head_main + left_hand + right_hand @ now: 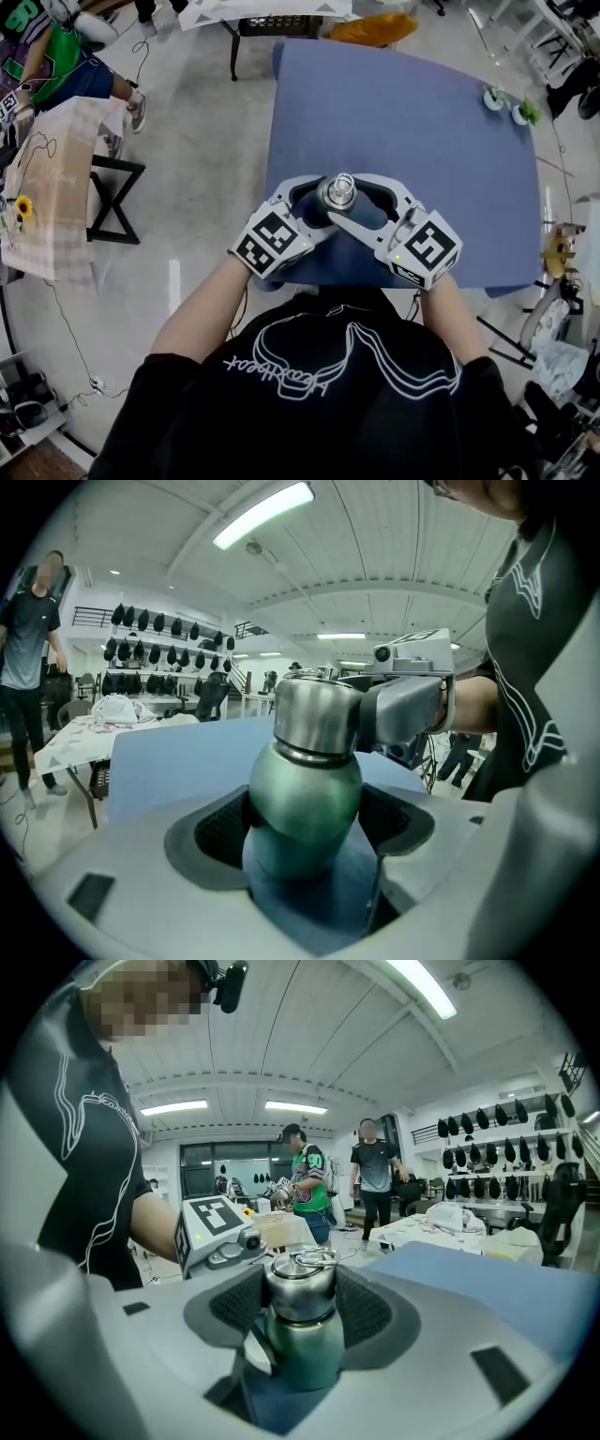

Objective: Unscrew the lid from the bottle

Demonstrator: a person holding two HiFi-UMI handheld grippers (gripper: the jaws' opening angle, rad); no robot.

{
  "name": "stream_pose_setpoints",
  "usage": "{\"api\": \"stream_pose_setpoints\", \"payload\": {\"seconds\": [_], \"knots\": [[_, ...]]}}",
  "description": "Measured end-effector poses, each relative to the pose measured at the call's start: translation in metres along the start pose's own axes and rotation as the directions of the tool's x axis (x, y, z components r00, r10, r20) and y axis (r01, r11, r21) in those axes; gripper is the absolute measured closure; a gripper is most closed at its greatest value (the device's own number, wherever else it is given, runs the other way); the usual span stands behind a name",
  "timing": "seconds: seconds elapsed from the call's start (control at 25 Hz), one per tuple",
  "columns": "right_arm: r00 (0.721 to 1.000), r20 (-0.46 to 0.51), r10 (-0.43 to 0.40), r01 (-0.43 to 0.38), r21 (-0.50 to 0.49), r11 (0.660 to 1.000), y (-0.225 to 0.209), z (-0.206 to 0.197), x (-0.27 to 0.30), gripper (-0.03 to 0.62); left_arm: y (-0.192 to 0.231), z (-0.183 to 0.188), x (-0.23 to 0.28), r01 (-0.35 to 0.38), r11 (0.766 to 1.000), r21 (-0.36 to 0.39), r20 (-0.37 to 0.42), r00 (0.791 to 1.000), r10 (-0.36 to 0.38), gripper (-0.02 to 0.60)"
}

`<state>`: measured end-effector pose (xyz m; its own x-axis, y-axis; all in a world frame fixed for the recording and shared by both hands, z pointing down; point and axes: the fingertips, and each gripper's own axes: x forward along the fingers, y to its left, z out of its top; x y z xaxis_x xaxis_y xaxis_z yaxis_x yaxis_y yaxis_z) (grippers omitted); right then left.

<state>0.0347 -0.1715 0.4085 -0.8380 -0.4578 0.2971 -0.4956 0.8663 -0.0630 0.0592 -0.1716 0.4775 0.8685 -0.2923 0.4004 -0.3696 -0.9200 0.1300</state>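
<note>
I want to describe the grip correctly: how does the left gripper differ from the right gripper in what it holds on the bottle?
The left gripper clamps the green body, low down; the right gripper clamps the steel lid at the top. The left gripper comes in from the person's left, the right gripper from the opposite side. Both are closed on the same upright bottle, over the blue table.

Black short-sleeved T-shirt [309, 431], white line print on chest. Pale grey left gripper [312, 199] and right gripper [361, 199]; black ribbed pads [211, 832]; black-and-white marker cube [272, 242] on each.
</note>
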Motion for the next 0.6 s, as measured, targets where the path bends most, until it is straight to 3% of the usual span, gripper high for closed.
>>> {"api": "stream_pose_setpoints", "payload": {"seconds": [0.28,0.6], "knots": [[0.99,-0.047,0.134,-0.136,-0.04,0.99,0.0031,0.0001,0.0025,0.349,-0.0014,-0.0009,-0.0026,0.109,0.993,0.047,-0.027,0.994,-0.107,0.219],[0.944,-0.135,0.302,-0.316,-0.102,0.943,0.0088,-0.0016,0.0036,0.349,-0.0055,-0.0038,-0.0054,0.266,0.958,0.109,-0.088,0.962,-0.258,0.219]]}}
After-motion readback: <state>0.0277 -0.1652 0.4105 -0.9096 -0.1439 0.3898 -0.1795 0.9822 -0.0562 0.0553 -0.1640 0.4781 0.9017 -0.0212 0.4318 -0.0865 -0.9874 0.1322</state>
